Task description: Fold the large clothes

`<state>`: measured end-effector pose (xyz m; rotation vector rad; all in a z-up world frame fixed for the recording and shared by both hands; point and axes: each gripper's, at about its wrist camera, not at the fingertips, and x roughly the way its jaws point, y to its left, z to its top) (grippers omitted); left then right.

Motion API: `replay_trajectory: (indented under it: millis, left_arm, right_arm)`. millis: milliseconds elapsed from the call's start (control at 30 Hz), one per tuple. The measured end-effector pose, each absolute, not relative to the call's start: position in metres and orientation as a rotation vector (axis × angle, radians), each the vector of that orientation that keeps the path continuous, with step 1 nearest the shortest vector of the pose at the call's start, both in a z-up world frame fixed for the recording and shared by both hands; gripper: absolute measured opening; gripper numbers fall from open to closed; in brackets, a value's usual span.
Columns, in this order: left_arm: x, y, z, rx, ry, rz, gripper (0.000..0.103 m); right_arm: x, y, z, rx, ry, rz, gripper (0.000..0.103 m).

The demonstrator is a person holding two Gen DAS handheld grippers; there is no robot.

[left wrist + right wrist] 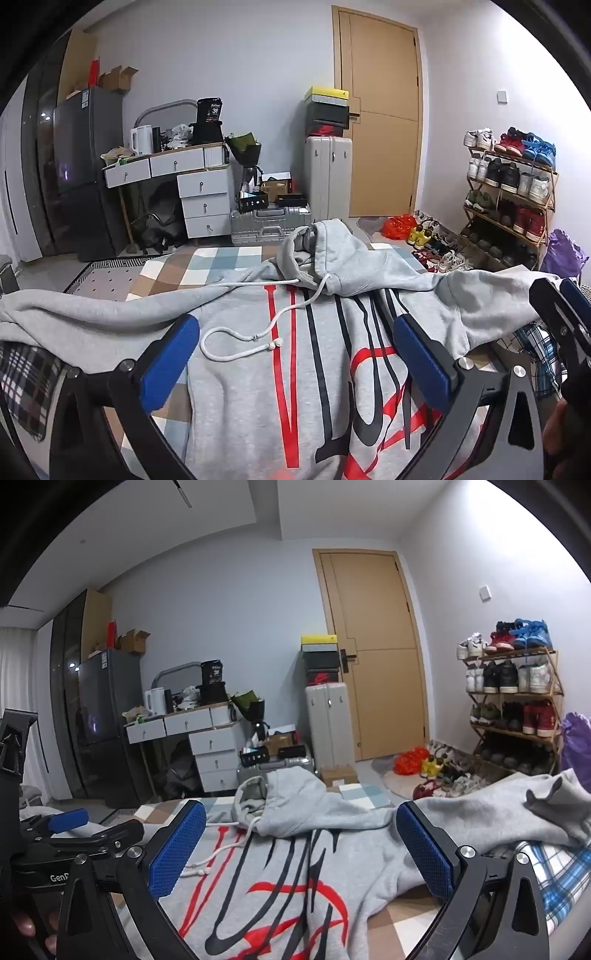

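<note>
A: Left tongs (295, 354)?
B: Spread wide. Blue pads (168, 363) far apart, nothing pinched. Tipped down over the chest of the grey hoodie (240, 387), not touching it as far as can be seen.

A: Right tongs (301, 843)?
B: Spread wide too, pinching nothing. Held flat and low over the same hoodie, just beside the left tongs. Fingertips of a hand (31, 928) seen at the bottom left of the right wrist view.

A: And the hoodie?
B: Lying front up on a bed (207, 266) with a checked cover in blue, brown and white. Big red and black letters on the chest. Hood (325, 254) flopped forward toward the far edge of the bed. White cord (243, 336) curled in a loop on the chest, knots at the ends. One sleeve (74, 314) stretched toward the left edge of the bed, the other sleeve (517, 812) bunched up by the right edge.

A: Under the sleeves?
B: Plaid cloth (26, 376) at the left edge, more plaid (561, 878) at the right edge.

A: Past the bed?
B: A table (173, 162) with white drawers and a white kettle (142, 140) on top, a dark fridge (85, 166) left of it. Silver suitcases (328, 177) in the middle with shoe boxes (327, 110) stacked on the tall one. A tan door (384, 110), shut. A shoe rack (513, 192) full of shoes on the right, an orange bag (397, 225) on the floor near it.
</note>
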<state>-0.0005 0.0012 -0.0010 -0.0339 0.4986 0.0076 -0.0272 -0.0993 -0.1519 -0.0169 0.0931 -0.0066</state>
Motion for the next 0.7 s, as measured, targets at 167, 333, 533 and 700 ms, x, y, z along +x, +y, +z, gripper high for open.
replay_trajectory:
  millis: [167,333,533,700]
  left_arm:
    - [0.001,0.007,-0.001,-0.037,0.497,-0.007,0.102]
    - [-0.003,0.0,0.002,-0.018,0.481,0.007,0.102]
    - [-0.001,0.002,0.0,-0.029,0.489,0.006,0.102]
    - [-0.001,0.001,0.0,-0.021,0.49,0.008,0.102]
  right_arm:
    - [-0.028,-0.101,-0.153,-0.022,0.09,-0.008,0.103]
    - [-0.034,-0.103,-0.149,-0.028,0.088,-0.006,0.103]
    - [-0.029,-0.095,-0.149,-0.051,0.094,-0.007,0.103]
    - [-0.029,-0.092,-0.149,-0.063,0.089,0.002,0.103]
